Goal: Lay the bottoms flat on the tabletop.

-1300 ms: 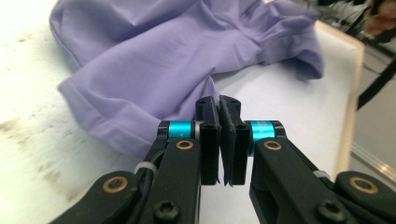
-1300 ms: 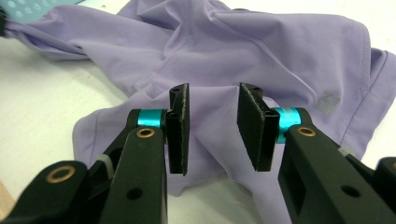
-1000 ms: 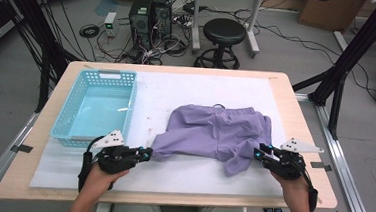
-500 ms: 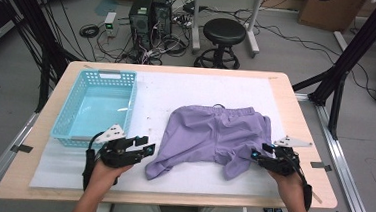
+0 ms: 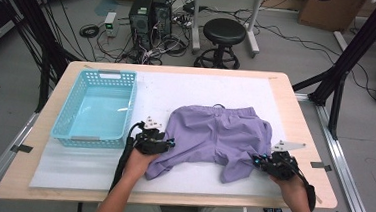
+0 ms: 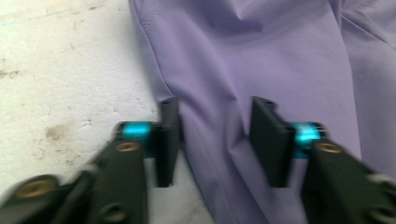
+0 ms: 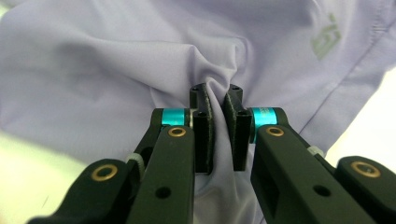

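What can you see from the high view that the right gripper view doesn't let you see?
From the high view: the blue basket standing left of the purple shorts, the white mat on the table, a black stool behind it, and the left hand-held gripper at the shorts' left edge.

From the right gripper view: the right hand-held gripper close up, its jaws pinching a fold of cloth, and a pale logo printed on the fabric.

Both share the purple shorts and the right hand-held gripper.

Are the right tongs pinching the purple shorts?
Touching. In the right gripper view, the right tongs have just closed on a bunched fold of the purple shorts, with the cloth squeezed between both pads and no gap showing.
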A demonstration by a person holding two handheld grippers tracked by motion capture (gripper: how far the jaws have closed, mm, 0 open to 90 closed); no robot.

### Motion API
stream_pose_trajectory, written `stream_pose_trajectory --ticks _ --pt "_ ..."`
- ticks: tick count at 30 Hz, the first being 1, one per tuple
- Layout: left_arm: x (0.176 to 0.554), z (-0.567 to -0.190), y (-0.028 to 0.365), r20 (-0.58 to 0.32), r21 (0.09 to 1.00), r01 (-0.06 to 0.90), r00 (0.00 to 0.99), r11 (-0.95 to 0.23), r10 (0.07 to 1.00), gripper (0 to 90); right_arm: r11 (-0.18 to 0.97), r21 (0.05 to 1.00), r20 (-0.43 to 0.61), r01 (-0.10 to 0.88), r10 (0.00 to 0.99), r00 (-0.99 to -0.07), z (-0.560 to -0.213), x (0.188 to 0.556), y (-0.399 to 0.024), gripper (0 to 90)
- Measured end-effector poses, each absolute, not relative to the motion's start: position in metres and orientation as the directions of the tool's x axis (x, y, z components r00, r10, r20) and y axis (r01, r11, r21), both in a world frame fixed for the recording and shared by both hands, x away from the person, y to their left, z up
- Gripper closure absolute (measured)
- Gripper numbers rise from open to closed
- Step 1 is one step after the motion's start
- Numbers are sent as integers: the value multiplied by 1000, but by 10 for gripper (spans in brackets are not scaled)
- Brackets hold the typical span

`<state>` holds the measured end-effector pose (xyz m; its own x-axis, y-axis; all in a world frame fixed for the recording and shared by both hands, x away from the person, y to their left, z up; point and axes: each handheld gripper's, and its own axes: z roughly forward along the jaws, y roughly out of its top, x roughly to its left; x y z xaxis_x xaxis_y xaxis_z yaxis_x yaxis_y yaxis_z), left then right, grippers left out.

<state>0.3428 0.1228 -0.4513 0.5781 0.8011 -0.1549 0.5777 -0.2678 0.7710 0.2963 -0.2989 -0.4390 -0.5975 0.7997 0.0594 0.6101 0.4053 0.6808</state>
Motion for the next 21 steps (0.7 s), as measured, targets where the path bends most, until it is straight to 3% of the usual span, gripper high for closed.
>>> stream_pose_trajectory --ticks 1,3,5,17,20,21 --pt "341 -451 123 -146 770 572 590 -283 794 688 406 683 62 607 796 -602 -439 292 -302 839" --pt "335 -451 123 -138 767 558 626 -317 767 814 405 685 73 605 788 -611 -439 284 -307 838" --pt "329 -451 124 -158 763 557 652 -327 742 870 402 689 87 604 781 -619 -438 276 -312 839" --pt "279 -448 146 -246 753 557 732 -350 635 871 365 713 157 599 749 -643 -433 233 -335 826" --pt "280 -444 147 -244 763 553 726 -335 643 750 335 741 165 582 750 -641 -429 232 -336 738" --pt "285 -440 145 -249 782 550 708 -294 661 658 319 758 161 570 754 -637 -426 234 -335 681"
